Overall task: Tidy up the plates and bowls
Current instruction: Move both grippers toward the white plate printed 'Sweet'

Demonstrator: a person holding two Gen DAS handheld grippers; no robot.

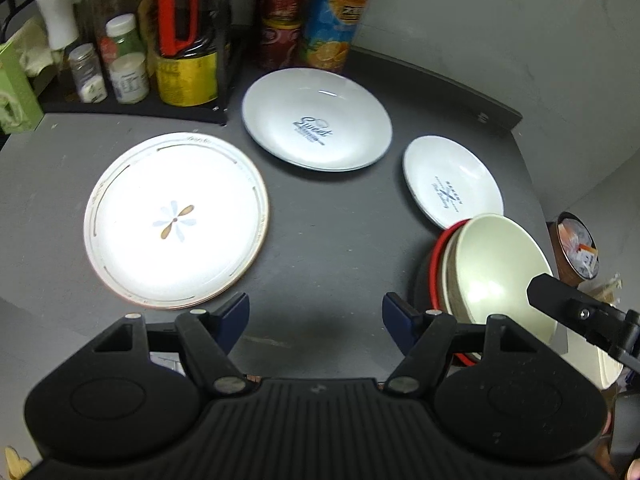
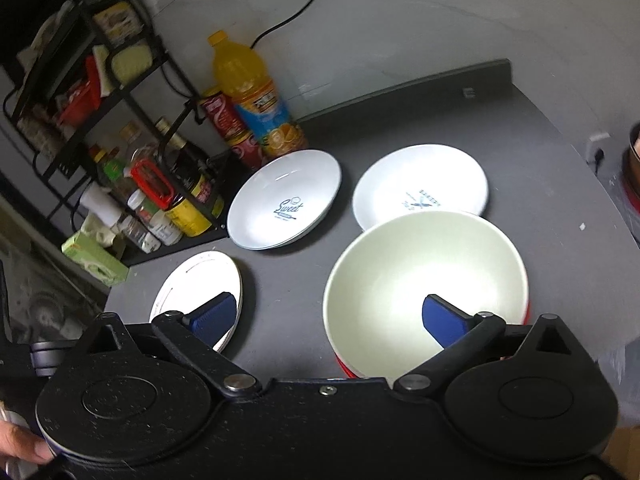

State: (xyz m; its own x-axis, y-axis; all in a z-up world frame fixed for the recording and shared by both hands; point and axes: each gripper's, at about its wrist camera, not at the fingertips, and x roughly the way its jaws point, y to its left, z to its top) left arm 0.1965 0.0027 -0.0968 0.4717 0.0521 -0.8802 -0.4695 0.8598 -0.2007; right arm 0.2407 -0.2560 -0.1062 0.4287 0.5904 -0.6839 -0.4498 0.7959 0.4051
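On the dark grey counter lie three plates: a flower-patterned plate (image 1: 176,220) (image 2: 200,280) at the left, a white "Sweet" plate (image 1: 316,118) (image 2: 285,199) at the back, and a smaller white plate (image 1: 452,184) (image 2: 420,178) at the right. A stack of bowls (image 1: 496,268) (image 2: 424,276), cream on top with a red rim below, stands in front of the small plate. My left gripper (image 1: 316,320) hovers open over bare counter between the flower plate and the bowls. My right gripper (image 2: 328,316) is open, its right finger (image 2: 444,320) over the top bowl's inside, its left finger outside the rim.
A black rack (image 2: 100,92) with bottles, jars and a yellow tin (image 1: 186,76) fills the back left corner. An orange juice bottle (image 2: 256,100) and red cans (image 2: 224,120) stand against the wall. A green tissue box (image 2: 96,258) sits at the left, a brown tin (image 1: 576,248) beyond the right edge.
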